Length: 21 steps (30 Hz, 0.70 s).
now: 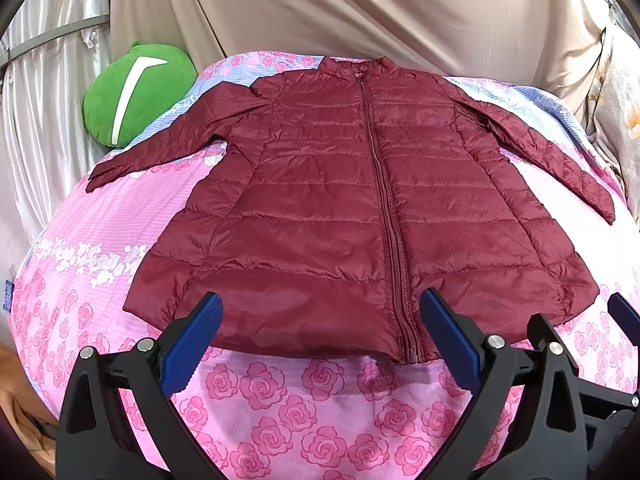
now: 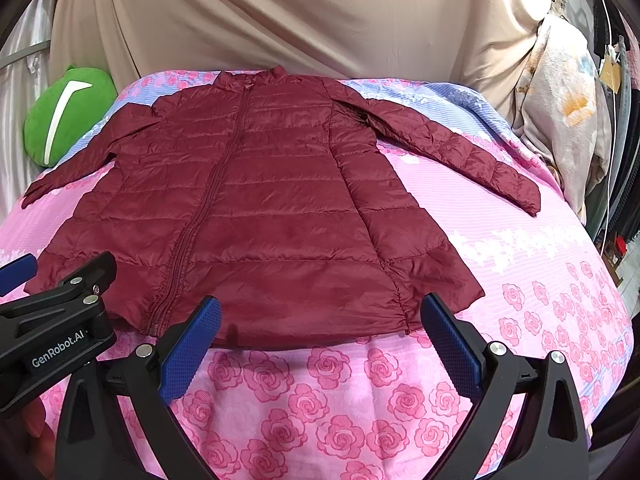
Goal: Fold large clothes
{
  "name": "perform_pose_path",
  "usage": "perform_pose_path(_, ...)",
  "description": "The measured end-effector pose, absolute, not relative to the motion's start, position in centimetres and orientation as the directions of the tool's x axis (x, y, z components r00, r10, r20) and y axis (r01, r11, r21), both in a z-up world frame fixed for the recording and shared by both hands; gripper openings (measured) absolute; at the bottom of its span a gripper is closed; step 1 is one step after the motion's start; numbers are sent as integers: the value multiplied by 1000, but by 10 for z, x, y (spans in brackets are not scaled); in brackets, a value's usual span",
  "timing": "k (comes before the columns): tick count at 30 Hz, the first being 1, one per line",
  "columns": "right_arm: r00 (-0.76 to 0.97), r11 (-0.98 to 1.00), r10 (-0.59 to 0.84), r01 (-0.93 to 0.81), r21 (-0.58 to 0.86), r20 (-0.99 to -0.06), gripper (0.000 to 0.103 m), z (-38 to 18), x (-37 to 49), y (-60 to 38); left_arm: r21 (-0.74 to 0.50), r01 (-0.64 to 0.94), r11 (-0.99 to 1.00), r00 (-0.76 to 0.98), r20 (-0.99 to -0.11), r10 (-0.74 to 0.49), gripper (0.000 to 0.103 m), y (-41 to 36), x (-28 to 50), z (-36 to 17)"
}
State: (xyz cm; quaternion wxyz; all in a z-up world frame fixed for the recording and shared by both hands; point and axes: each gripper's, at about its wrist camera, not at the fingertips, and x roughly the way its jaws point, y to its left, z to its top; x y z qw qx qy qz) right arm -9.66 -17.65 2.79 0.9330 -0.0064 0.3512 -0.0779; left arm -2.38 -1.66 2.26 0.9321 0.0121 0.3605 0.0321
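Nothing is folded yet, by the look of it. Toward the bed's [image 1: 100, 240] far left corner a green cushion [image 1: 136, 92] sits just beyond the left sleeve [image 1: 160, 144]. The maroon jacket [image 1: 340, 200] lies flat across the bed's middle, zipped, hem at the near edge, both sleeves spread outward. The left tongs [image 1: 320, 328] and right tongs [image 2: 320, 328] hover over the hem, both spread wide, holding nothing. All folds remain. No containers are in view.
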Motion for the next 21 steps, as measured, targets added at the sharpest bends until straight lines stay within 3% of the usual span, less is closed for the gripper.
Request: perform_pose_path(21,721,981,-167,193,-37,-672,98,21,-68,-214,35,-31,999,709,-704,47,96,-13,1,5)
